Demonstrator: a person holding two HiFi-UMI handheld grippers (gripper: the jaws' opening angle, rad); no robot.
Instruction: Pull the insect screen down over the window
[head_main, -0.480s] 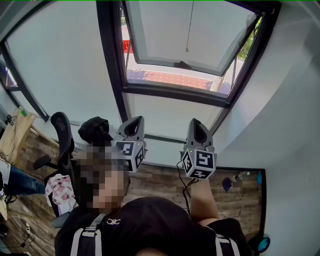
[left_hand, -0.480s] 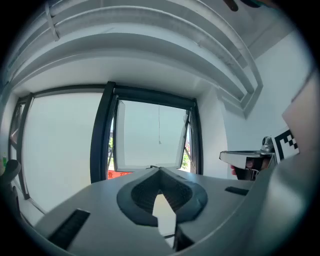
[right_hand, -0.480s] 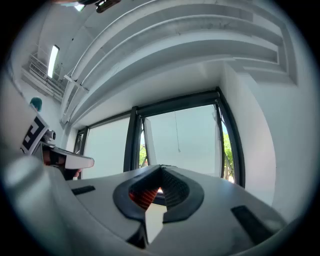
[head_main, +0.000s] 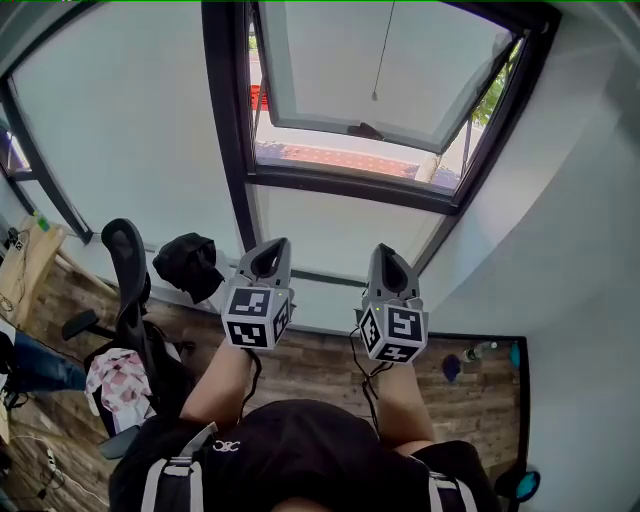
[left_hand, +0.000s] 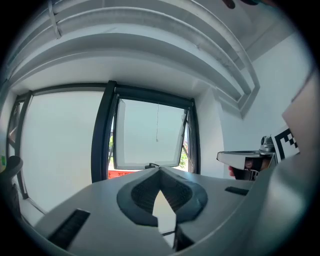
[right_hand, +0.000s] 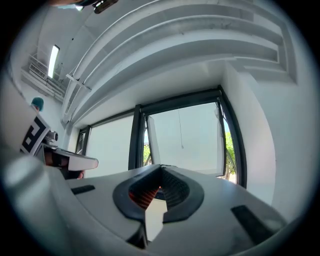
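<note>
A dark-framed window faces me, its sash tilted open outward. A thin pull cord hangs in front of the sash; it also shows in the left gripper view and the right gripper view. No screen fabric covers the opening. My left gripper and right gripper are held side by side below the window, well short of the cord. Both point up at it. The left gripper is shut with nothing in it, and so is the right gripper.
A black office chair and a black bag stand at the left by the glass, with a desk further left. A white wall closes the right side. A bottle lies on the wooden floor.
Both grippers have shifted slightly lower in the head view and stay shut. The left forearm now shows below the left gripper.
</note>
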